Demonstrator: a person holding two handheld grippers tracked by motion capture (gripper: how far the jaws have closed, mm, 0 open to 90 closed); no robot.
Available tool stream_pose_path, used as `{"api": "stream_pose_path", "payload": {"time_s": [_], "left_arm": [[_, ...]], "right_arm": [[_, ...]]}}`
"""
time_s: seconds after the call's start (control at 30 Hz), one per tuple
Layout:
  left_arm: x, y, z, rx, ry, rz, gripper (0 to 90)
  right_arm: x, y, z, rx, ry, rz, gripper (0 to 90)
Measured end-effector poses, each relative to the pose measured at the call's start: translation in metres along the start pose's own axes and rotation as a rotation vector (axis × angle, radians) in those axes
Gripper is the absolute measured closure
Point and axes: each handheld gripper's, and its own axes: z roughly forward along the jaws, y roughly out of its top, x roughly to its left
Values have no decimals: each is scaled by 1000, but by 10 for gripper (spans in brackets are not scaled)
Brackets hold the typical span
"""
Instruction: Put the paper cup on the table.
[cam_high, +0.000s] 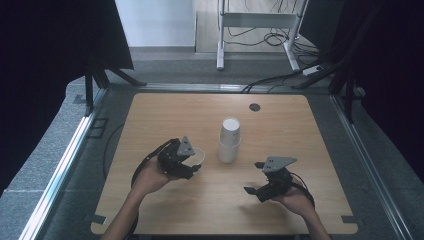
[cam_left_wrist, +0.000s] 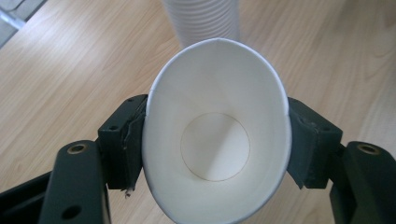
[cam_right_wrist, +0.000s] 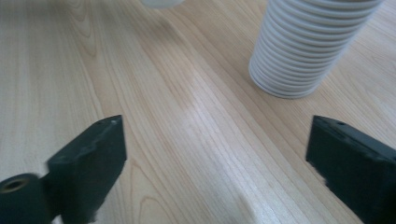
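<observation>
My left gripper (cam_high: 194, 163) is shut on a single white paper cup (cam_high: 199, 155) just left of the stack, over the wooden table (cam_high: 165, 112). In the left gripper view the cup (cam_left_wrist: 217, 140) lies with its mouth toward the camera, squeezed oval between the two pads (cam_left_wrist: 122, 140). A tall stack of white paper cups (cam_high: 230, 140) stands mouth-down near the table's middle, its ribbed rims close behind the held cup (cam_left_wrist: 205, 21). My right gripper (cam_high: 254, 177) hovers right of the stack, open, with bare wood between its jaws (cam_right_wrist: 217, 144). The stack's base (cam_right_wrist: 303, 51) lies ahead of it.
A small dark round grommet (cam_high: 255, 107) sits in the table's far edge. Beyond the table stand white desk legs (cam_high: 220, 40) with cables on grey carpet. Dark stands flank both sides. A blurred white object (cam_right_wrist: 161, 2) touches the top edge of the right gripper view.
</observation>
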Motion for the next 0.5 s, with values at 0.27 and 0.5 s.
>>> {"api": "stream_pose_path", "payload": {"time_s": [0.27, 0.5], "left_arm": [[14, -8, 7, 31, 45, -46, 302], [26, -11, 12, 54, 75, -82, 299]], "right_arm": [[-6, -6, -1, 0, -42, 13, 0], [-12, -12, -2, 9, -56, 28, 0]]}}
